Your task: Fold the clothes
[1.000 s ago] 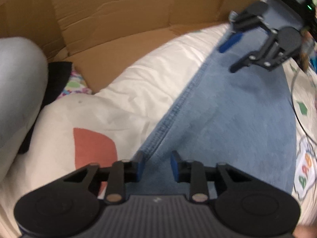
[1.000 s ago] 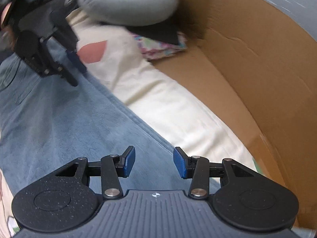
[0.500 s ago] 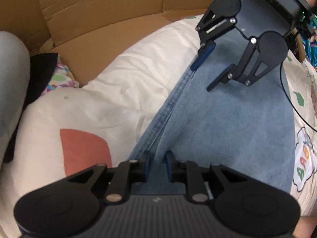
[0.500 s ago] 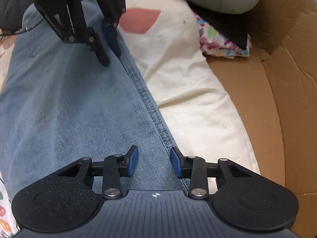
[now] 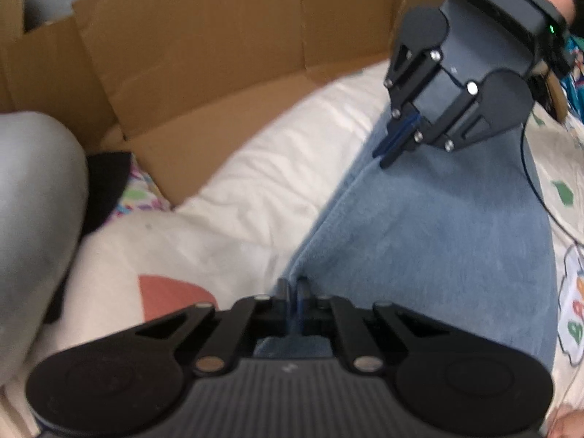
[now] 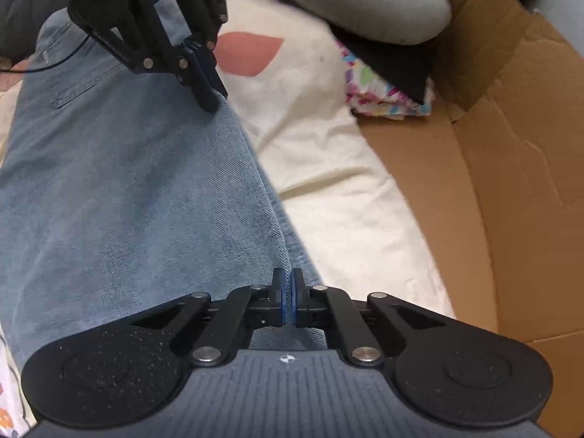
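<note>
Nearest us, the left hand-held gripper has just closed its jaws, pinching the seamed edge of the jeans; blur hides the pads. The right hand-held gripper has likewise just closed on that edge further along. The jeans lie flat on a cream blanket, their ends cut off. Beyond stands a cardboard box.

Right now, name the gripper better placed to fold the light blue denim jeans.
Left, probably. Both jaws just closed on the jeans side seam; the left gripper pinches near the stitched pocket, the bulkier end, the right gripper further down.
</note>
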Demonstrator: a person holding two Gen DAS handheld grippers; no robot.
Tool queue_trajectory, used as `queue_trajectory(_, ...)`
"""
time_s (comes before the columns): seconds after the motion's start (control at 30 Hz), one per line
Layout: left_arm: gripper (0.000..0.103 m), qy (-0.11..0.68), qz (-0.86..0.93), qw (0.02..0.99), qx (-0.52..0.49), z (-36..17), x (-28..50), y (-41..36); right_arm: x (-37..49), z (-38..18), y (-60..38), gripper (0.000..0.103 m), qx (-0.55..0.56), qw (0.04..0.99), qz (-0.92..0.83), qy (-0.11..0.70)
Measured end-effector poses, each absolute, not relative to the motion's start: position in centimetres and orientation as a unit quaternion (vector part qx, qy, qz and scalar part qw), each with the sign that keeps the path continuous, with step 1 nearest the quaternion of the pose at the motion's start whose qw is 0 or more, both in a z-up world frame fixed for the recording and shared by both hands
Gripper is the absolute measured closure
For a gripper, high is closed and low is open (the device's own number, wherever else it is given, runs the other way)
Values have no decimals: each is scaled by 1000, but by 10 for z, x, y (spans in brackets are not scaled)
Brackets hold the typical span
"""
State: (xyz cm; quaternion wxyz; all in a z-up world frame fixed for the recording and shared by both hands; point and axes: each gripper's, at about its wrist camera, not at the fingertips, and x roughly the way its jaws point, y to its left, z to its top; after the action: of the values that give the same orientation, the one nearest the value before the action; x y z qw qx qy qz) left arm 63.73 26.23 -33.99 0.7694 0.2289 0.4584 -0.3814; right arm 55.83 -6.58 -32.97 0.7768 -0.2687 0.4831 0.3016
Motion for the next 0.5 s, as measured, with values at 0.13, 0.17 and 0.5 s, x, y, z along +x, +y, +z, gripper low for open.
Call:
queue_trajectory(0.13, 100, 468, -380, 765, 227, -347, 644, 261, 565, -327, -66, 103, -269, 783, 284, 483)
queue_trajectory(0.17, 100, 472, -377, 763, 229, -351, 645, 260, 567, -330, -64, 103, -272, 782, 280, 485)
queue_trajectory(0.5, 79, 475, -351, 779, 210, -352, 658, 254, 583, -331, -74, 100, -232, 810, 225, 489)
